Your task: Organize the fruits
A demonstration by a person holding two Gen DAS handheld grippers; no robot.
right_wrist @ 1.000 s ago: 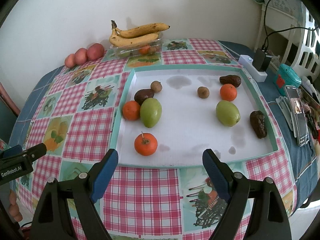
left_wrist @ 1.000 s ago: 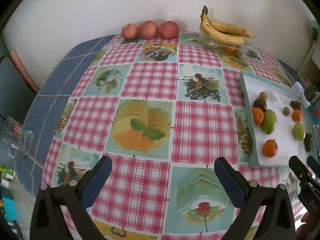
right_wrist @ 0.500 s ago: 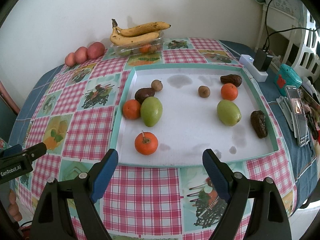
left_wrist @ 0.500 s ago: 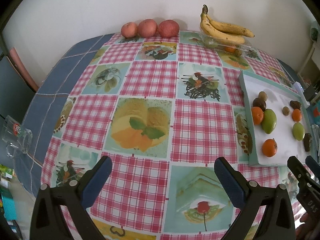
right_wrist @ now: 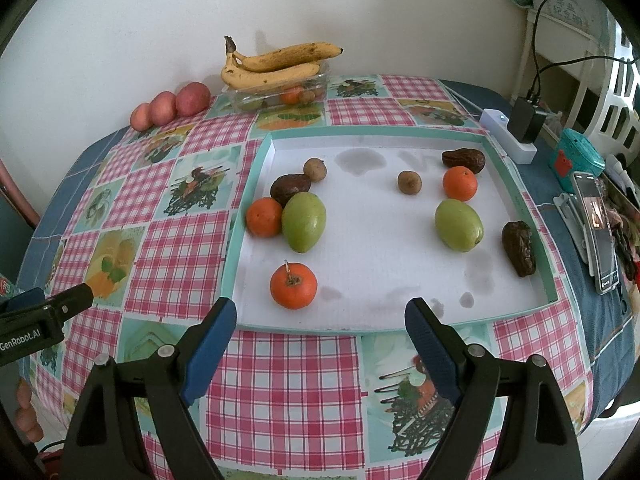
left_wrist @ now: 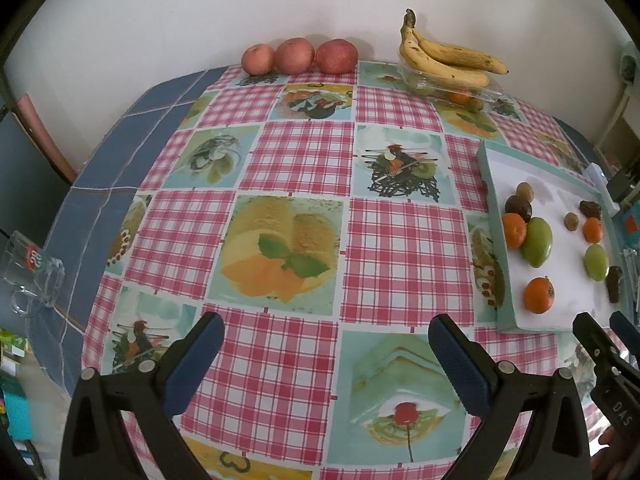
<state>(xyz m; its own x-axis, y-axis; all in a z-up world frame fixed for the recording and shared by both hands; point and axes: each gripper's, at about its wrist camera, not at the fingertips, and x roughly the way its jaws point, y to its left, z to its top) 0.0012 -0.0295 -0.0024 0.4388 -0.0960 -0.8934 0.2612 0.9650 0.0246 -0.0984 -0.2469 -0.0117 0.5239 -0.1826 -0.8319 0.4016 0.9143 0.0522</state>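
a: what's on the tray (right_wrist: 516,204) there?

b: fruit, spread over the white floor inside its teal rim. on the left side an orange (right_wrist: 264,217) touches a green mango (right_wrist: 304,222), with a dark brown fruit (right_wrist: 290,188) just behind them and a small round brown one (right_wrist: 315,169) beside that.

a: and the one with a stem?

b: that orange fruit (right_wrist: 293,285) sits alone near the front edge, stem up, skin glossy.

a: right side?

b: another green mango (right_wrist: 459,224), a second orange (right_wrist: 460,183) behind it, a small brown ball (right_wrist: 409,182) to its left, a wrinkled dark fruit (right_wrist: 464,160) at the back and another one (right_wrist: 519,248) along the right rim.

a: anything off the tray?

b: at the wall, three reddish apples (left_wrist: 300,56) in a row, and spotted bananas (right_wrist: 276,66) lying on a clear box (right_wrist: 280,96) with more fruit inside.

a: the claws?

b: the right claw (right_wrist: 320,330) hangs over the front edge of the tray, blue pads wide apart, nothing in it. the left claw (left_wrist: 326,348) is over the checked cloth of the counter (left_wrist: 296,152), spread just as wide, empty too.
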